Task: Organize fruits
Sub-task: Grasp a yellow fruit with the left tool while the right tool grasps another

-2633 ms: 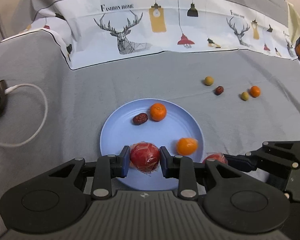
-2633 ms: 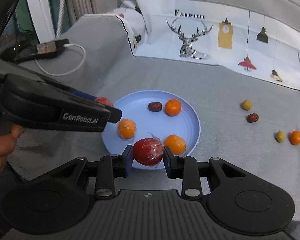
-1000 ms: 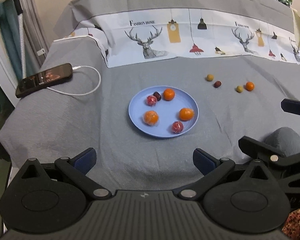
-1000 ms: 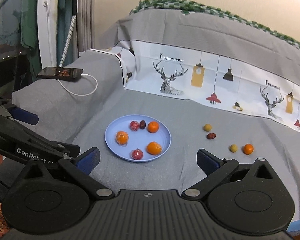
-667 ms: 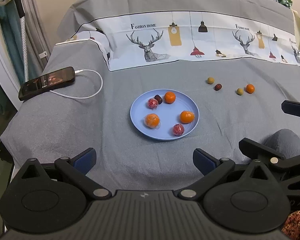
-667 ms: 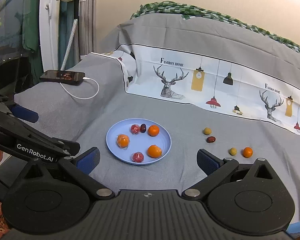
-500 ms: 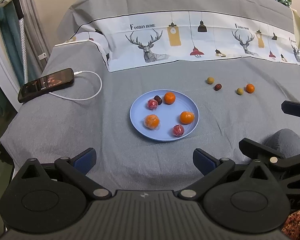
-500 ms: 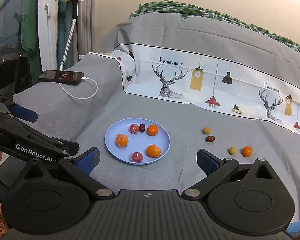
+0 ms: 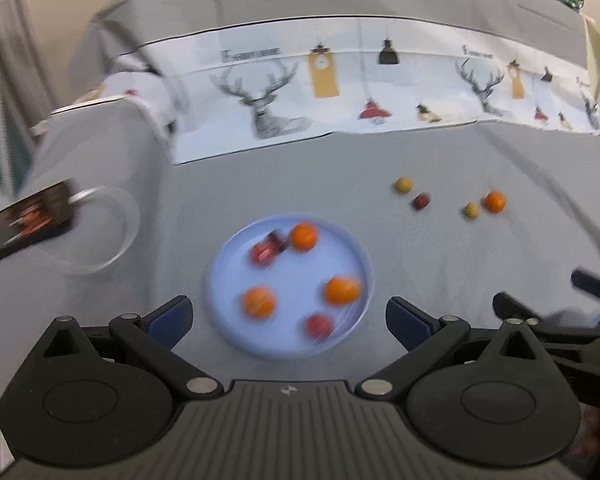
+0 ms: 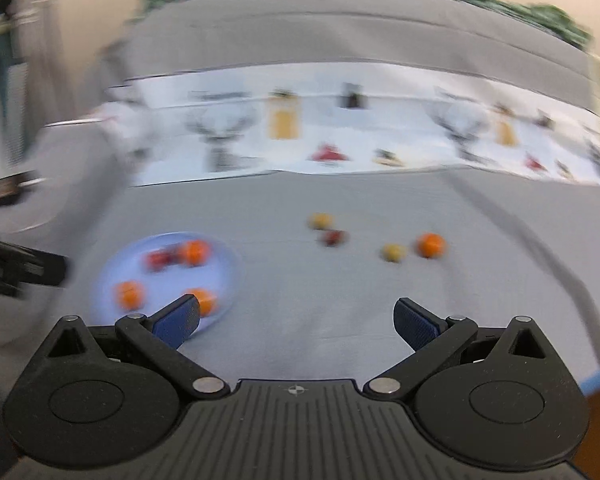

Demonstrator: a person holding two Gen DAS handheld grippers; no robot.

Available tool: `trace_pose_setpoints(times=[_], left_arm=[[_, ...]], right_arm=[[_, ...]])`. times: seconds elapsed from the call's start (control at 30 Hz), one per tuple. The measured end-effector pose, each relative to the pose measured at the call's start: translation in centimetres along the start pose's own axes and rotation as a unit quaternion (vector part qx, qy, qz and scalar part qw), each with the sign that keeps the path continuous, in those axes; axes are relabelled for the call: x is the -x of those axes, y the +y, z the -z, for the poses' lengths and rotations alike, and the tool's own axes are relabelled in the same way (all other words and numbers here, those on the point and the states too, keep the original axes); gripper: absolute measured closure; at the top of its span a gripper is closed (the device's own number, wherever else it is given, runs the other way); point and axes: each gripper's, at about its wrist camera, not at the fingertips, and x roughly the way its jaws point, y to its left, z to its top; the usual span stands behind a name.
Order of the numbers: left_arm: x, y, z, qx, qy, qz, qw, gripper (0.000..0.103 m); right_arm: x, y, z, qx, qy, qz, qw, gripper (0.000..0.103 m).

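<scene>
A: What is shown in the left wrist view?
B: The left claw (image 9: 288, 316) is spread, nothing held; the blue plate (image 9: 356, 264) with fruits is seen at 12 o'clock. A phone (image 9: 28, 220) is caught at 9 o'clock.

A: And the right wrist view?
B: The right claw (image 10: 296, 322) is spread and empty; the plate (image 10: 232, 264) is placed at 10 o'clock, four loose fruits (image 10: 430, 245) at 12 to 1. No writing can be read.

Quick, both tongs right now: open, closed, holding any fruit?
Left tongs: open, holding nothing.
Right tongs: open, holding nothing.
</scene>
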Motion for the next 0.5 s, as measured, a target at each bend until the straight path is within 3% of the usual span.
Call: trace_pose_setpoints(times=[0.27,0.37,0.5], left_arm=[[-13.7,-6.3,-8.9,-0.041,0.025,0.041,0.998,0.0],[-20.1,-8.6,-11.6,-0.059,0.048,0.061,0.9952,0.0],[-27.5,-10.6,-14.0,-0.049,0.084,0.116,0.9885,0.0]], right_arm=[[-13.2,-6.5,-1.5,-0.071,-0.003,0.107,0.992,0.001],[-18.4,-7.9,-1.8,-0.09,0.01,0.118,0.989,0.001],[-23.9,-8.6,-2.0,-0.113,0.042,0.114,0.986,0.001]])
